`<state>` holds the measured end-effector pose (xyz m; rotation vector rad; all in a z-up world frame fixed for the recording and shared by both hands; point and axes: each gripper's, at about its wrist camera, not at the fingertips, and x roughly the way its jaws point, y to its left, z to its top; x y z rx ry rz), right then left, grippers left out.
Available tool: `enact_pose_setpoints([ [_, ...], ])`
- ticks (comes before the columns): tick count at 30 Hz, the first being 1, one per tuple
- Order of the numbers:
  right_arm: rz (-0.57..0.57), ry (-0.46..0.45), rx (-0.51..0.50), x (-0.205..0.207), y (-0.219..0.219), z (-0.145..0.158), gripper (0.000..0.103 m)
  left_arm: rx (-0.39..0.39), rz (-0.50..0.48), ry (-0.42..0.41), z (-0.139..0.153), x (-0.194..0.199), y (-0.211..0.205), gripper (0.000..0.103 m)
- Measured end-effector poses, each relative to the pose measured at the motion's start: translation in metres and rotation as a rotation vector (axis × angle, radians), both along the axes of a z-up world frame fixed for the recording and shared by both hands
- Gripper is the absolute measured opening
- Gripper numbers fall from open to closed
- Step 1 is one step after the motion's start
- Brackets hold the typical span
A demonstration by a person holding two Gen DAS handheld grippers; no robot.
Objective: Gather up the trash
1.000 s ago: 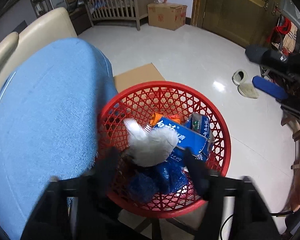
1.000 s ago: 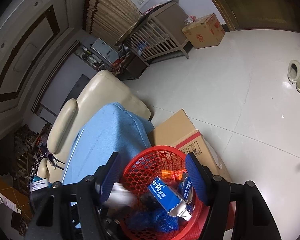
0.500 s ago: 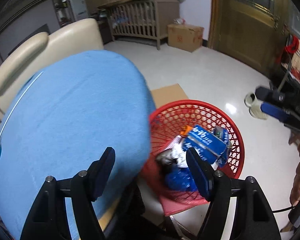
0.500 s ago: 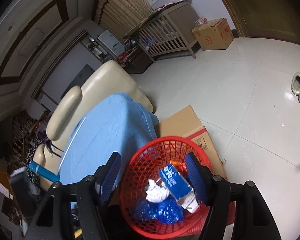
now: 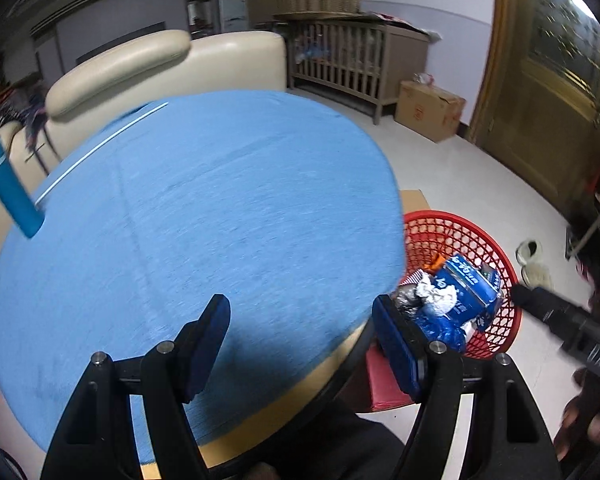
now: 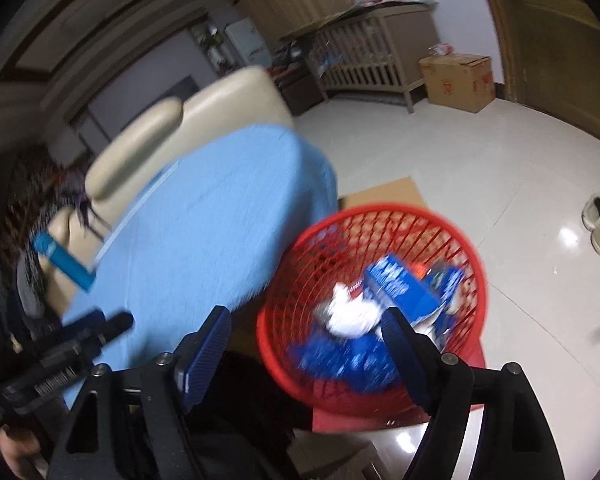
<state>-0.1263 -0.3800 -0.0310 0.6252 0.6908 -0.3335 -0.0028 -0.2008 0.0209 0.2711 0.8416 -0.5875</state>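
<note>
Red mesh basket [image 6: 475, 264] on the floor just beside the blue-clothed surface [image 5: 204, 216], holding crumpled white paper [image 6: 349, 314], a blue carton [image 6: 403, 288] and blue wrappers; left tongs [image 5: 301, 344] released and empty above that surface; right tongs [image 6: 305, 352] opening, empty, above the basket's near rim.

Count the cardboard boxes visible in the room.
2. A closed cardboard box sits on the floor beside the wooden crib; a second cardboard box lies behind the red basket. More may be hidden behind the table.
</note>
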Motion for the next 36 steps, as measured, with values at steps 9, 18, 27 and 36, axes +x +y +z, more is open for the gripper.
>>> enact_pose_setpoints([
  [9,0.021,0.087,-0.077,0.013,0.037,-0.004,0.083,-0.041,0.044,0.013,-0.003,0.005,0.023,0.083],
  [18,0.003,0.117,-0.115,0.016,0.044,-0.004,0.084,-0.04,0.039,0.011,-0.004,0.001,0.023,0.083],
  [27,-0.008,0.124,-0.116,0.014,0.043,-0.005,0.084,-0.023,0.02,0.003,-0.005,-0.003,0.02,0.083],
  [36,-0.008,0.127,-0.124,0.015,0.044,-0.005,0.084,-0.024,0.017,0.001,-0.005,-0.004,0.021,0.084],
])
